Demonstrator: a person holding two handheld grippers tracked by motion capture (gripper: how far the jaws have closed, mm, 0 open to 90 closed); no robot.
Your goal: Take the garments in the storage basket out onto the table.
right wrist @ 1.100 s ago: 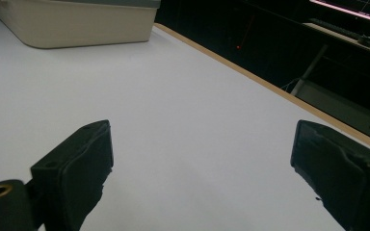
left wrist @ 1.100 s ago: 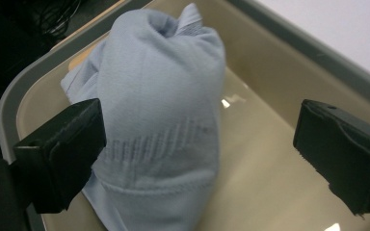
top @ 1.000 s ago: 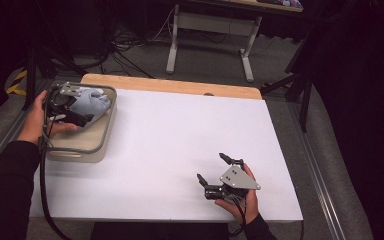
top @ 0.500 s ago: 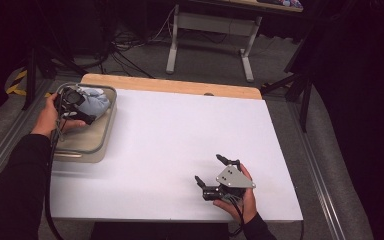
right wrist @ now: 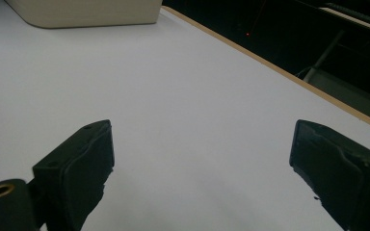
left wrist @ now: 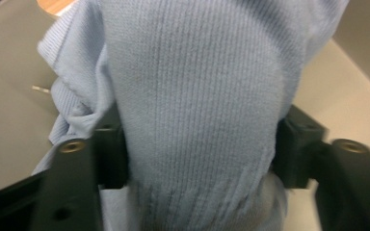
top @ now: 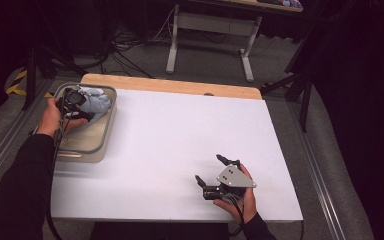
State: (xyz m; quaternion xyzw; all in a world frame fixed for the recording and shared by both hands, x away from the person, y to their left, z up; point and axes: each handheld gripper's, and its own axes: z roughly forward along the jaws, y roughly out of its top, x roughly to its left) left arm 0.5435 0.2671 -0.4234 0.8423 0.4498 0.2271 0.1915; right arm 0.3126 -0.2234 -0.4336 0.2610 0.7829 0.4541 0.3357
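A light blue knitted cloth (top: 97, 101) lies bunched in a beige bin (top: 106, 131) at the table's left edge. My left gripper (top: 83, 114) reaches down into the bin. In the left gripper view its jaws have just been closing, and both pads (left wrist: 107, 154) now press a thick fold of the cloth (left wrist: 192, 82) between them. My right gripper (top: 208, 167) hovers low over the white table (top: 180, 125) near the front right. It is open, with nothing between its fingers (right wrist: 84, 159).
The bin's beige floor (left wrist: 9, 120) shows beside the cloth, and its outer wall (right wrist: 86, 12) sits far off in the right gripper view. A wooden strip (top: 170, 86) runs along the table's far edge. Desk legs and cables stand on the floor beyond.
My left gripper has sunk into the bin onto the cloth and its jaws have closed on a fold. The right gripper has stayed put.
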